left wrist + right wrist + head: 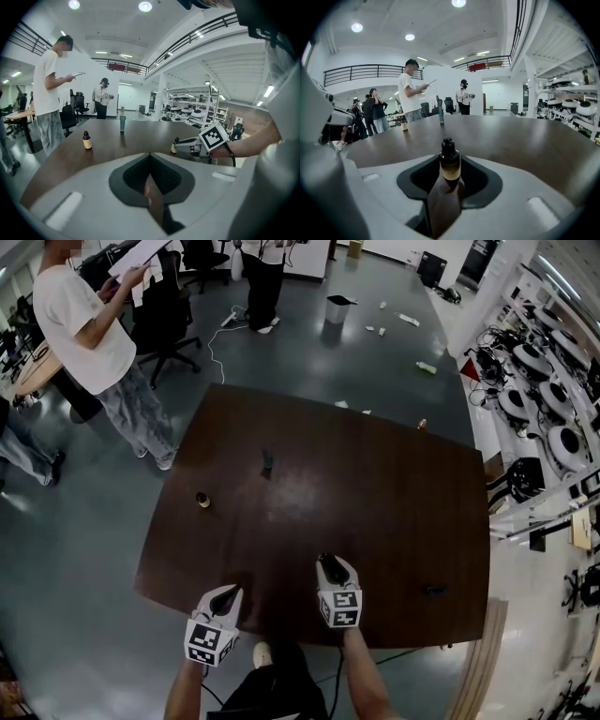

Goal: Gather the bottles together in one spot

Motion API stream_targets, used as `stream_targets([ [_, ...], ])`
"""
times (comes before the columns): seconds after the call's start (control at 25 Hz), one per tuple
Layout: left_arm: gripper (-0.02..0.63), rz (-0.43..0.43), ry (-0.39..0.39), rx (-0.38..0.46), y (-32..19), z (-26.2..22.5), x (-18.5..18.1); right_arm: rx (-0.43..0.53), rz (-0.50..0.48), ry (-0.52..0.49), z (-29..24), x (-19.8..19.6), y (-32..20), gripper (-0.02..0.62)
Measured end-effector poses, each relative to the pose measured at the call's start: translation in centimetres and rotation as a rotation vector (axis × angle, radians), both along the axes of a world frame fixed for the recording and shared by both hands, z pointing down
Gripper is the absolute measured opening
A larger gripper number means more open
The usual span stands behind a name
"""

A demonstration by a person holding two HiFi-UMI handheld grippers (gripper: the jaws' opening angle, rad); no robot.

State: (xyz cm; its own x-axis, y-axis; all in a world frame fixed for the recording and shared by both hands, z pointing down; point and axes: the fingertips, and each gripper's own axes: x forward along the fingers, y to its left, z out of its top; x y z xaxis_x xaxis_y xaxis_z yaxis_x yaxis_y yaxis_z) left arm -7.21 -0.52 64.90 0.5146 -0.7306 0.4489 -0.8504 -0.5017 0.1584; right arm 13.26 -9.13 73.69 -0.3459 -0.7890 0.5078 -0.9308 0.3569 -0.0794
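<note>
A small amber bottle (pixel 450 161) with a black cap stands upright on the dark brown table (pixel 375 502), right between the tips of my right gripper (pixel 450 182). The jaws stand apart and do not press on it. From the left gripper view this bottle (pixel 174 146) sits at the right gripper's (pixel 187 142) tips. A second amber bottle (pixel 202 500) stands near the table's left edge. Farther back stands a taller teal bottle (pixel 267 463). My left gripper (pixel 228 593) hovers at the near edge, shut and empty.
A small dark thing (pixel 434 591) lies on the table at the near right. A person in a white shirt (pixel 84 324) stands beyond the far left corner beside an office chair (pixel 169 315). Shelves of equipment (pixel 544 409) line the right side.
</note>
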Motion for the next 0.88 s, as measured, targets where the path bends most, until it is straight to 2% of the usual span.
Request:
stream_targets([
  [0.52,0.002,-0.006,0.013,-0.011,0.2,0.3,0.0,0.023,-0.016,-0.003,-0.4,-0.2,0.7,0.132],
  [0.88,0.002,-0.030,0.027,-0.006,0.6,-0.2,-1.0,0.041,-0.126,0.007,-1.9,-4.2,2.8,0.132],
])
